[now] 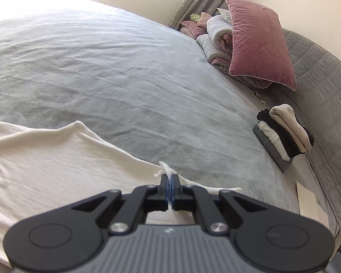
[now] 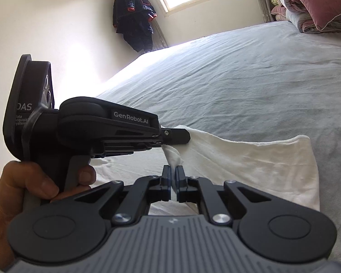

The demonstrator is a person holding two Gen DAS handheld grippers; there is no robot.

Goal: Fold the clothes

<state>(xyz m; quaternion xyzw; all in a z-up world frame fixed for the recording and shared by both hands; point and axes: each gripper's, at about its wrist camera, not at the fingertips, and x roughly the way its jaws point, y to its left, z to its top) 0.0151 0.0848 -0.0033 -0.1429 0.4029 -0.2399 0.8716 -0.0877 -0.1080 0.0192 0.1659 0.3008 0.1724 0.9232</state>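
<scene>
L gripper is pinched tight on an edge of the white garment, a tuft of cloth poking past the tips. In the R wrist view the same tool enters from frame left, its tip biting the fabric. R gripper sits just below that bunch; jaws nearly together w/ a thin gap, cloth at the tips, can't tell if it's actually gripping. Garment lies flat on the grey bedsheet, long axis running toward frame right, away from both grippers. L gripper is nearer. Likely next: carry the held edge rightward over the body. Folded stack waits at right of the L view.
</scene>
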